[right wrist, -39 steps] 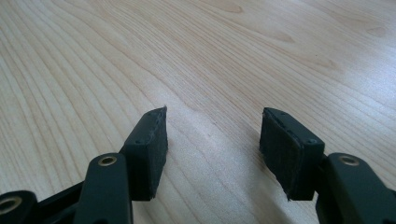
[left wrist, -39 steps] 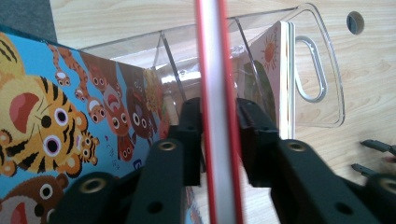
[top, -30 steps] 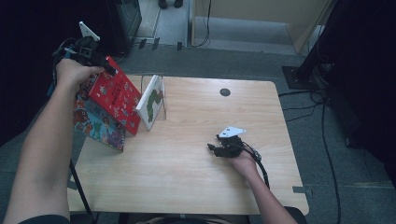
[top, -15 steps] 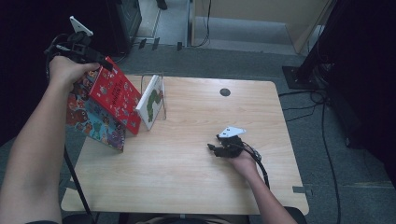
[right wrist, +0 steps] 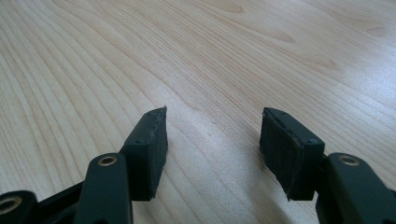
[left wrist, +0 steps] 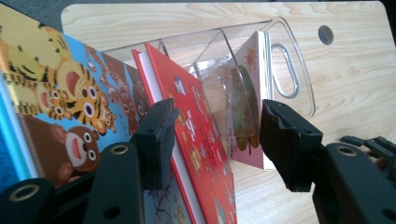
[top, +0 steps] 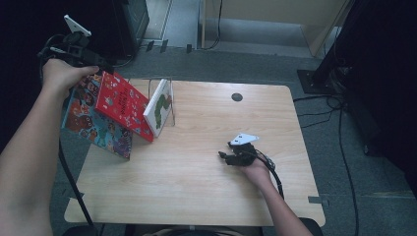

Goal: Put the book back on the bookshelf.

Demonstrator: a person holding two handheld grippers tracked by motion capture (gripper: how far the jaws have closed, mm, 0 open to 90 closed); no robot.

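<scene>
Apparently the work is filing picture books into the clear acrylic book rack (top: 167, 82) at the far left corner of the wooden table (top: 206, 187). One white-covered book (top: 158, 109) already stands in the rack's end slot, beside its handle cut-out. The red book (top: 118, 105) leans in the next slot, tilted leftward rather than upright, and the blue animal book (top: 91, 125) leans behind it at the table's left edge, its lower corner hanging past the tabletop.

The left gripper (top: 101, 66) is above the top corner of the red book. In the left gripper view its jaws have just been opening; they stand apart, with the red book (left wrist: 196, 140) between them, close to one pad, but I cannot make out any pad pressing on it. So the red book looks released, resting on its own against the divider. The blue animal book (left wrist: 60, 116) sits to the outside of that jaw.

The right gripper (top: 225, 156) rests low on the bare middle of the table, well apart from the rack, jaws wide with nothing between them, as the right gripper view confirms (right wrist: 212, 140).

By my reading the filing is most of the way done: what is left is to stand the red and blue books straight, if that is wanted.
</scene>
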